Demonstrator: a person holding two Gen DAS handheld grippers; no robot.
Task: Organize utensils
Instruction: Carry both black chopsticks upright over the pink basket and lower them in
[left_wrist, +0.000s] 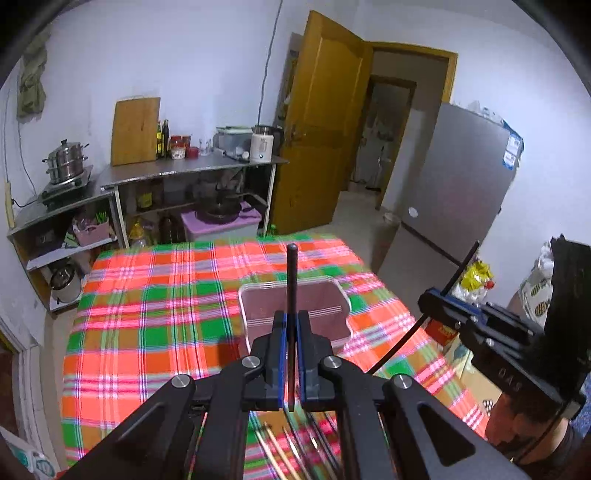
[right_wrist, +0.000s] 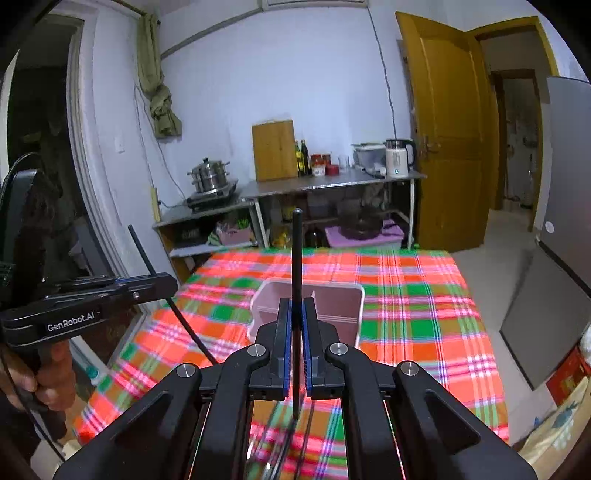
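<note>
My left gripper (left_wrist: 291, 317) is shut on a black chopstick (left_wrist: 291, 273) that stands upright between its blue pads. My right gripper (right_wrist: 295, 306) is shut on another black chopstick (right_wrist: 296, 251), also upright. Both are held above the plaid-covered table (left_wrist: 147, 332), just short of a translucent pink divided utensil box (left_wrist: 325, 299), which also shows in the right wrist view (right_wrist: 332, 306). The right gripper shows at the right of the left wrist view (left_wrist: 439, 297); the left gripper shows at the left of the right wrist view (right_wrist: 162, 284). Several more chopsticks (left_wrist: 284, 450) lie blurred on the cloth below.
A steel counter (left_wrist: 192, 170) with pot, cutting board, bottles and kettle stands against the far wall. A yellow door (left_wrist: 321, 122) is open at the back. A grey fridge (left_wrist: 454, 192) stands right of the table. Bags and boxes (left_wrist: 476, 277) sit on the floor at right.
</note>
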